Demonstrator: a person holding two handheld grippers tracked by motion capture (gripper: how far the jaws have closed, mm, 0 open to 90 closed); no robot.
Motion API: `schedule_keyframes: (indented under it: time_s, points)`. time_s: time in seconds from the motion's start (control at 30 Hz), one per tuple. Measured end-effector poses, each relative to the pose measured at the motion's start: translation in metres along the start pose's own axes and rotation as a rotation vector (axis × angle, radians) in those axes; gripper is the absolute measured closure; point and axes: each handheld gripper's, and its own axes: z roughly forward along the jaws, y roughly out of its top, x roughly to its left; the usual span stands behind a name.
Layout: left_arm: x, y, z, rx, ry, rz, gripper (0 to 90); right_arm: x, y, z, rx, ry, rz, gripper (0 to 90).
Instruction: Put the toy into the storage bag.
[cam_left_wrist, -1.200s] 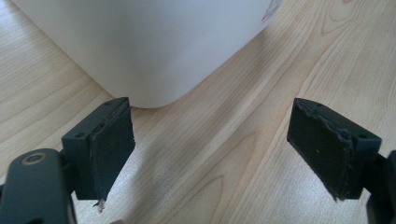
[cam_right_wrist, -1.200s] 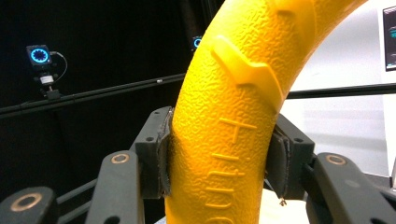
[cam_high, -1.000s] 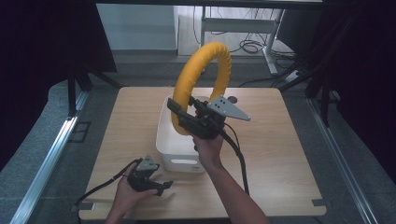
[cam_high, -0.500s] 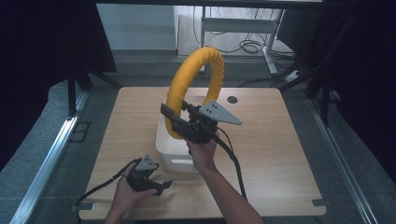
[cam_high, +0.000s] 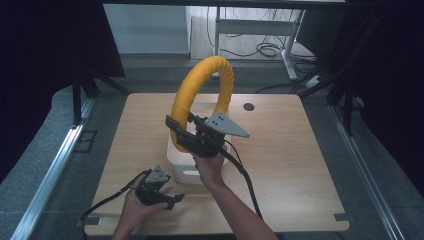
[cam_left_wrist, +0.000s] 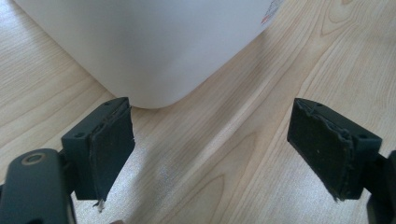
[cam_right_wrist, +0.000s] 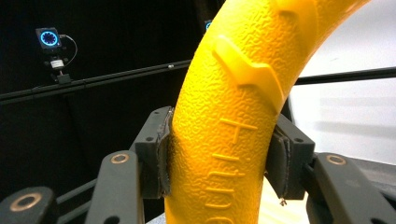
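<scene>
A big yellow ring (cam_high: 202, 95) with a pebbled surface is held upright in the air above the white bin (cam_high: 186, 170). My right gripper (cam_high: 176, 131) is shut on the ring's lower left part; in the right gripper view the ring (cam_right_wrist: 238, 116) sits clamped between both pads (cam_right_wrist: 161, 156). My left gripper (cam_high: 172, 198) rests low on the table near the front left, open, with nothing between its fingers. In the left gripper view the bin's rounded white corner (cam_left_wrist: 154, 46) stands just beyond the open gripper (cam_left_wrist: 224, 149), apart from it.
The wooden table (cam_high: 290, 150) has a round cable hole (cam_high: 248, 106) at the back right. Black cables trail from both grippers toward the front edge. Metal rails run along both sides of the table, and a desk frame with cords stands behind.
The right hand has carried the ring leftward and slightly toward me over the bin. The left gripper has stayed in place on the table.
</scene>
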Motion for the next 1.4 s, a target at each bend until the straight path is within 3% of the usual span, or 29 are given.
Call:
schedule_keyframes:
  time_s: [0.27, 1.1, 1.4]
  points:
    - [0.0, 0.0, 0.002, 0.004, -0.004, 0.0, 14.9, -0.001, -0.007, 0.001, -0.002, -0.003, 0.018, 47.7]
    - [0.0, -0.001, 0.003, 0.008, -0.009, 0.003, 14.8, -0.008, -0.036, 0.007, 0.06, -0.031, 0.045, 47.6]
    - [0.0, -0.001, 0.004, 0.011, -0.01, 0.006, 14.8, -0.007, -0.044, 0.009, 0.072, -0.034, 0.037, 47.5]
